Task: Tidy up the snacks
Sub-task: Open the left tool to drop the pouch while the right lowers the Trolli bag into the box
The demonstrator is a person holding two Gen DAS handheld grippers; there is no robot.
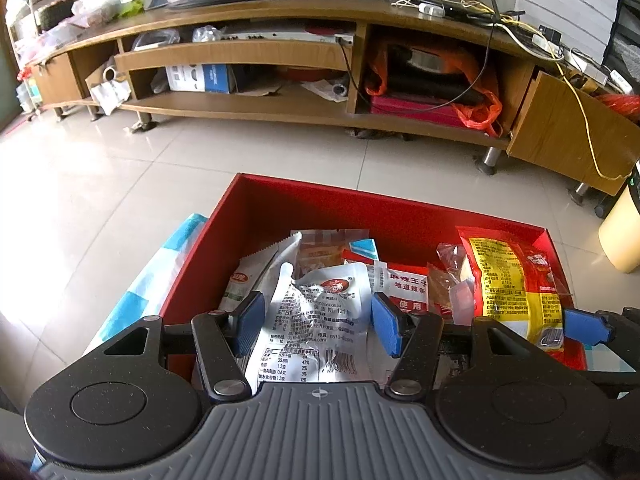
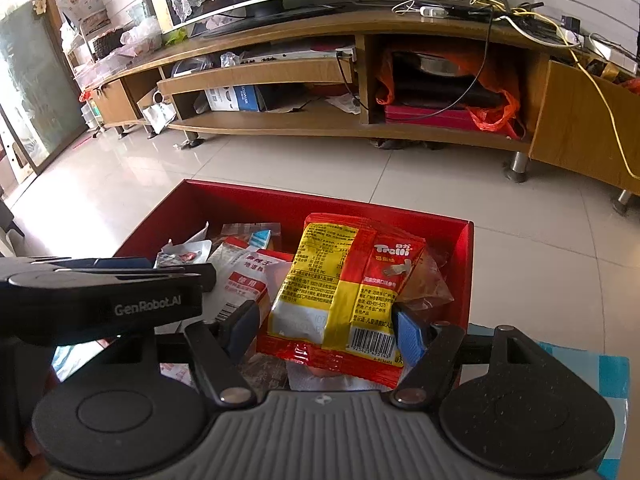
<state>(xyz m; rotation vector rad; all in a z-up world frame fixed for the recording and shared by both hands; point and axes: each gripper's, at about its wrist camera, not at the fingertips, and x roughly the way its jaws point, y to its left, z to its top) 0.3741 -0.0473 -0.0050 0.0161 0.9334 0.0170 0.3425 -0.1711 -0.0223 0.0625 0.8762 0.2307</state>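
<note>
We've got one red box [image 1: 320, 204] on the floor holding a pile of snack packets. Left gripper [image 1: 318, 320] straddles one silver packet [image 1: 316, 312] inside it, right gripper [image 2: 324, 332] one red-and-yellow Trolli bag [image 2: 340, 292]. Can't tell whether either gripper's jaws actually pinch.

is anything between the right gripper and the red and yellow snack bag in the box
Nothing visible. The red and yellow snack bag already sits between the right gripper's blue fingers, on top of the other packets in the red box.
</note>
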